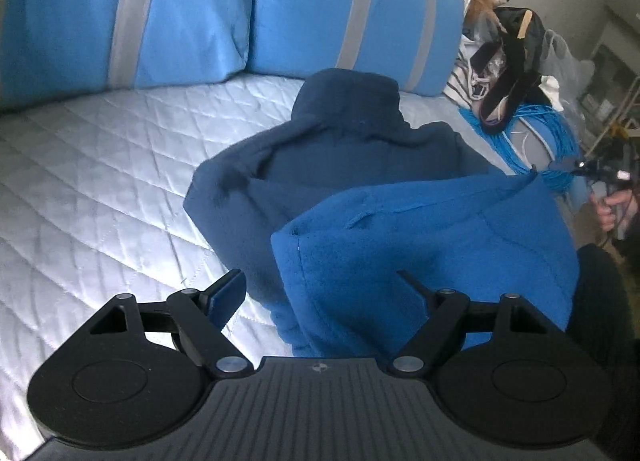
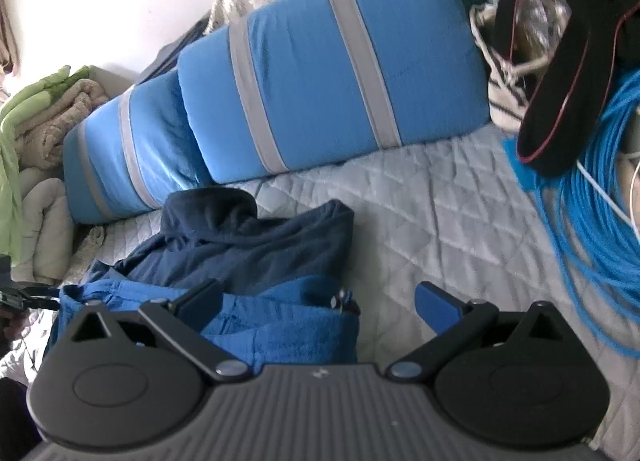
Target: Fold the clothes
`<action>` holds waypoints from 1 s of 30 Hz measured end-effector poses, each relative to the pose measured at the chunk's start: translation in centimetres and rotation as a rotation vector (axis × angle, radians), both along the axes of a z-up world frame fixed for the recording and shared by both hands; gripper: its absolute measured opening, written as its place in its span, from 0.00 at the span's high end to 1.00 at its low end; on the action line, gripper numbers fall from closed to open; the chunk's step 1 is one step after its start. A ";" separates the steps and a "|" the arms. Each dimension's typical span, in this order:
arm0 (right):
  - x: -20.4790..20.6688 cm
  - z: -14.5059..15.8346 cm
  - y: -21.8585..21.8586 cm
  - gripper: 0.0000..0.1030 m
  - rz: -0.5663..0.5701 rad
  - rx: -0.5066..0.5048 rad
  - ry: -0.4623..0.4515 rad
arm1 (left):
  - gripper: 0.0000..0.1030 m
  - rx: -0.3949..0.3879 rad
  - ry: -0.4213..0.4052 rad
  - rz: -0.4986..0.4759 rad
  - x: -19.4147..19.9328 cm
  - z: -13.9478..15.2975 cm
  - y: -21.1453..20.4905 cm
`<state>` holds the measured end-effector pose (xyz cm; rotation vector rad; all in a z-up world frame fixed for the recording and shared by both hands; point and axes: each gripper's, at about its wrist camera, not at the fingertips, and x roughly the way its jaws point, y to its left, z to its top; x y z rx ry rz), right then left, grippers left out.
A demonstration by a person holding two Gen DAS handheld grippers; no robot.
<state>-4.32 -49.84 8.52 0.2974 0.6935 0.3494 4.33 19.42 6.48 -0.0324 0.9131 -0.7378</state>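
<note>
Right in front of me, my left gripper stands wide open with nothing in it. Its fingers sit on each side of the near corner of the blue fleece hoodie, not squeezing it. That hoodie lies crumpled on the quilted bed, with the bright inside turned up over the dark outside. I think it is soft, floppy and light, so it will sag when lifted. This thick hem corner looks like a good place to pinch. Two blue pillows lean behind it, well apart.

Close to my other camera, my right gripper is open too and holds nothing. Between its fingers lies the hoodie's other near corner, with a small zip pull. A coil of blue cable and a black bag crowd the bed on that side, so spreading the hoodie there could snag.
</note>
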 end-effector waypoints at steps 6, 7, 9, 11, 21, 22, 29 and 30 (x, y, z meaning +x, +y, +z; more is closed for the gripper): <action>0.5 -1.0 0.4 0.01 -0.005 0.001 0.034 | 0.24 -0.047 0.001 -0.041 1.1 -0.1 -0.6; 0.6 -1.1 0.4 0.01 -0.004 0.000 0.034 | 0.24 -0.055 0.006 -0.059 1.2 -0.1 -0.9; 0.7 -1.1 0.6 0.01 -0.002 -0.001 0.035 | 0.24 -0.054 0.015 -0.078 1.4 -0.3 -1.4; 0.8 -1.1 0.8 0.01 0.005 0.001 0.035 | 0.24 -0.054 0.029 -0.079 1.8 -0.6 -1.4; 0.9 -1.0 0.6 0.01 0.000 0.028 0.039 | 0.29 -0.236 0.085 -0.080 2.7 -1.2 1.2; 0.9 -1.0 0.5 0.01 -0.004 0.030 0.042 | 0.30 -0.253 0.093 -0.083 2.7 -1.3 1.4; 1.1 -1.3 -0.2 0.01 -0.049 0.042 0.061 | 0.41 -0.164 0.039 -0.156 2.0 -0.6 0.0; 1.1 -1.3 -0.3 0.01 -0.053 0.042 0.064 | 0.41 -0.141 0.021 -0.179 1.9 -0.3 -0.3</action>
